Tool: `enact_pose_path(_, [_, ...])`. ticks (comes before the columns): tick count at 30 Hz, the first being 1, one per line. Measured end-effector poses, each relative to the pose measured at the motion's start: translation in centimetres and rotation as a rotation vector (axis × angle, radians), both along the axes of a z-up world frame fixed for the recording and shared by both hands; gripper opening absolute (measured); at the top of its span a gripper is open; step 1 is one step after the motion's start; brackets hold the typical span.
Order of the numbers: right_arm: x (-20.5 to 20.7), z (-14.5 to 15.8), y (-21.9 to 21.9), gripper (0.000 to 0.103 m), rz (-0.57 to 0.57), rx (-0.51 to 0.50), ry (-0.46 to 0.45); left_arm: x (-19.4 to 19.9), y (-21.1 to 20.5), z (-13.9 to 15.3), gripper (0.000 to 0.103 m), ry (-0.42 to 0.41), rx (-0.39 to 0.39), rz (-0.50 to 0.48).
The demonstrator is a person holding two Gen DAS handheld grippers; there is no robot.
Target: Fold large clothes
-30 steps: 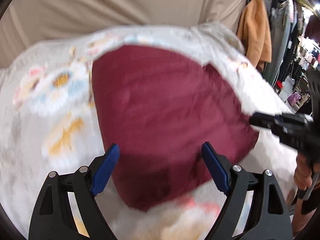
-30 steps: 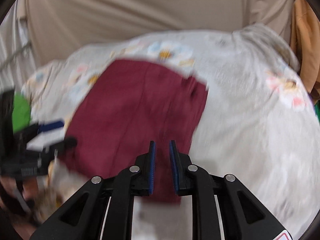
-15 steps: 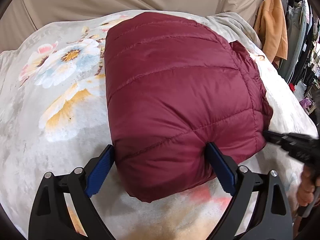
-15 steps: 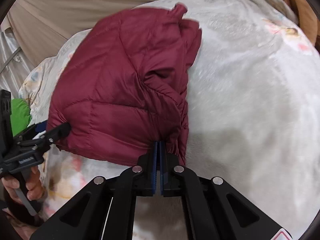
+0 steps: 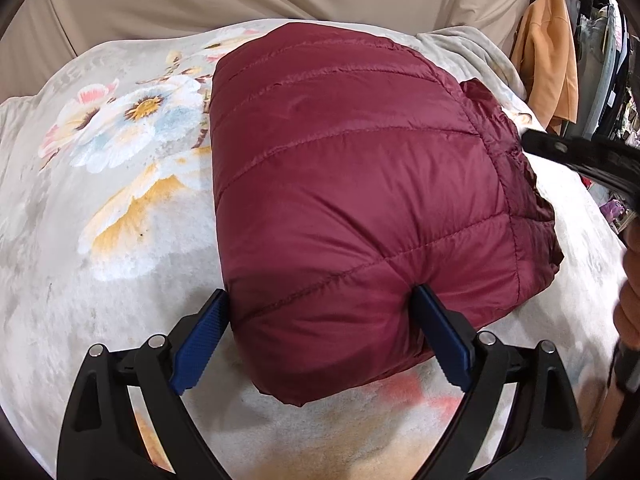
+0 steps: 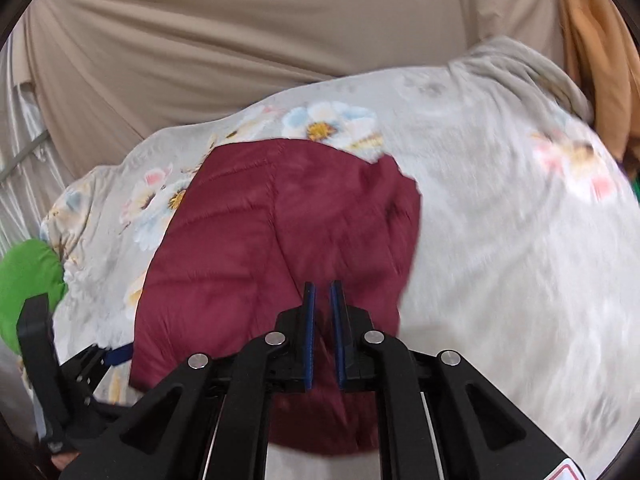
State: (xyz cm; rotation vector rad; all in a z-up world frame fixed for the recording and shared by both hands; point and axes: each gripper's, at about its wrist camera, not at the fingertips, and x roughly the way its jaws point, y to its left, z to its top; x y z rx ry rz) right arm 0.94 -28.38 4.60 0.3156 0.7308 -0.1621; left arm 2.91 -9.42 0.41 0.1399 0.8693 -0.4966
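Observation:
A maroon quilted jacket (image 5: 360, 184) lies folded into a thick pad on a floral blanket (image 5: 100, 280). My left gripper (image 5: 320, 294) stands wide open astride the jacket's near end, one blue pad (image 5: 200, 340) on each side of the padding. In the blurred right wrist view my right gripper (image 6: 322, 286) hovers over the jacket (image 6: 260, 264), its pads shut to a thin slit with no cloth pinched. That gripper (image 5: 580, 160) shows at the right edge of the left wrist view, past the jacket's bunched right side. The left gripper (image 6: 80, 364) appears at the lower left of the right wrist view.
A beige curtain (image 6: 280, 48) hangs behind the blanket-covered surface. An orange garment (image 5: 548, 52) hangs at the far right near clothes racks. A green item (image 6: 28, 276) lies off the blanket's left edge. A person's hand (image 5: 628, 308) holds the right gripper's handle.
My right gripper has left the jacket's near right edge and now sits higher over its middle. The left gripper settled astride the near end a second ago and has stayed there since.

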Motion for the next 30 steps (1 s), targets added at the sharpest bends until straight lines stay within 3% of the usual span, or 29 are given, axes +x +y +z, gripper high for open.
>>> enact_pose_path(3, [2.7,-3.2,-1.8,0.000,-0.029,-0.003,0.093,0.1,0.2,-0.1,0.090,0.005,-0.010,-0.004])
enact_pose_path(5, [3.5,-5.5,-3.0,0.000,-0.019,0.089,0.099,0.2,0.2,-0.3,0.091,0.010,-0.019,-0.010])
enact_pose_path(12, [-0.9,-2.3,-2.5,0.004,-0.030,0.084,0.051,1.0,0.6,-0.8,0.091,0.050,-0.040,-0.012])
enact_pose_path(17, [-1.3,-5.9,-1.4,0.003,-0.017,0.061,0.143,1.2,0.4,-1.1,0.093,0.061,-0.048,-0.016])
enact_pose_path(21, [-2.2,-5.1,-1.9,0.004,-0.027,0.084,0.117,0.8,0.6,-0.4,0.092,0.048,-0.037,-0.020])
enact_pose_path(23, [-3.7,-4.4,-2.2,0.012,-0.025,0.113,0.078,0.6,1.4,0.6,0.091,0.038,-0.063,-0.022])
enact_pose_path(26, [-5.6,-3.9,-2.2,0.032,-0.031,0.132,0.047,0.6,3.2,3.2,0.091,0.008,-0.140,-0.021])
enact_pose_path(30, [-7.1,-4.3,-1.8,0.042,-0.043,0.132,0.046,1.8,4.4,4.6,0.092,0.003,-0.188,0.005])
